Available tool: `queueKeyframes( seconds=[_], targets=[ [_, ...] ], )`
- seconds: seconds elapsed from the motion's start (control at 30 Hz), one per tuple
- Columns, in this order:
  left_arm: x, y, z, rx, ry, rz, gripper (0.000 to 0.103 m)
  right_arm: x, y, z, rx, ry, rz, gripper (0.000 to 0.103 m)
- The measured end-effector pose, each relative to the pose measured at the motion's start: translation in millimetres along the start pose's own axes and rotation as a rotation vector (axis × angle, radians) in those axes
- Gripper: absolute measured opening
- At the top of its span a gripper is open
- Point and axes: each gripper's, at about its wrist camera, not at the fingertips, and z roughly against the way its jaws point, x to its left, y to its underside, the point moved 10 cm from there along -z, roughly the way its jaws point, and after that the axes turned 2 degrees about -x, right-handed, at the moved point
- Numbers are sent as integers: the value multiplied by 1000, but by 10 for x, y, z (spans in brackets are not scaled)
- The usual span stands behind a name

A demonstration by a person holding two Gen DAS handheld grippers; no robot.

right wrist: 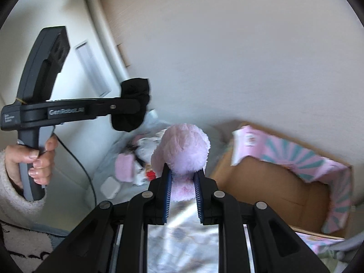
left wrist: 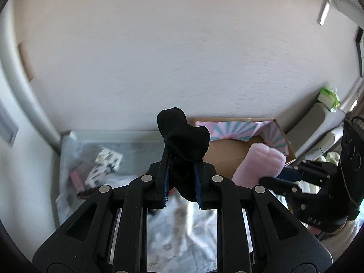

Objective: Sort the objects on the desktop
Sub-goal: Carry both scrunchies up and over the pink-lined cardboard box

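Pale wall fills the background, with a patterned bedsheet (right wrist: 182, 238) below my tools. My left tool (left wrist: 182, 182) is clamped on a black sock (left wrist: 182, 141), held up in the air. My right tool (right wrist: 182, 186) is clamped on a fluffy pink sock (right wrist: 182, 150), also lifted. An open cardboard box (right wrist: 273, 186) with pink and teal flaps sits to the right, against the wall. A hand (right wrist: 36, 159) grips the left tool's handle.
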Motion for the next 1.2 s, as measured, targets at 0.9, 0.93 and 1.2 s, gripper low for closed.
queueKeyframes(
  seconds=[0.9, 0.93, 1.2],
  targets=[
    [-1346, 327, -1873, 364, -10, -192, 16, -2026, 614, 6, 329, 299, -205, 18],
    [-1348, 343, -1900, 368, -14, -193, 16, -2048, 643, -28, 344, 293, -210, 18],
    [-1300, 428, -1998, 392, -42, -212, 16, -2111, 711, -123, 382, 280, -234, 18]
  ],
)
